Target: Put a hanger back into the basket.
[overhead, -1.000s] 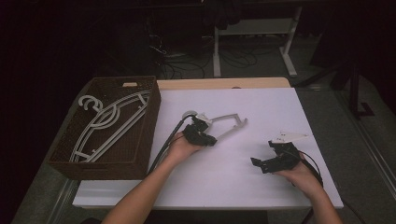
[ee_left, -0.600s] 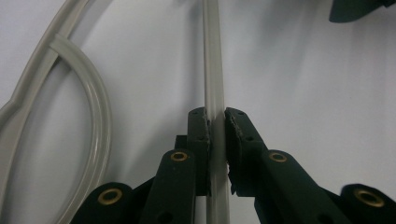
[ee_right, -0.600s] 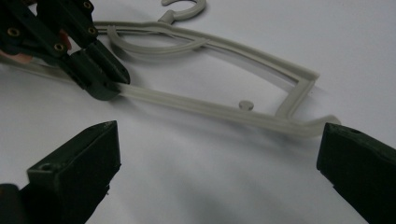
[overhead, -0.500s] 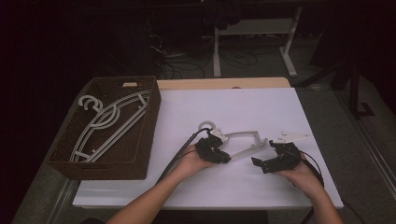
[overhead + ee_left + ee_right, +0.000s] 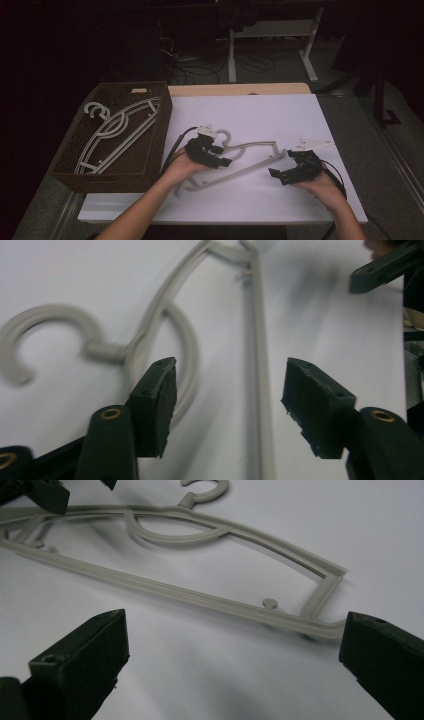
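While my left tool point(image 5: 226, 156) hovers with its jaws spread above the grey hanger point(image 5: 250, 165), nothing is pinched between its pads point(image 5: 159, 405); those jaws have just been opening. Seen from the left gripper view, the hanger point(image 5: 257, 355) lies flat on the white desk point(image 5: 260, 115) beneath that tool, its straight bar running up between the two pads and its hook point(image 5: 45, 335) curling away beyond the left-hand pad. One curved strand passes just under that same pad.

My right tool point(image 5: 281, 171) rests low over the desk with its jaws wide apart and empty, just off the squared corner of the hanger. From the right gripper view the hanger point(image 5: 200, 597) stretches across the desk point(image 5: 210, 680) ahead of both pads point(image 5: 90, 655), its corner near the far-side pad; I cannot tell whether it touches.

Off to the outer side of my left tool, a dark woven basket point(image 5: 152, 145) sits on the edge of the desk, holding more grey hangers point(image 5: 112, 130) stacked together.
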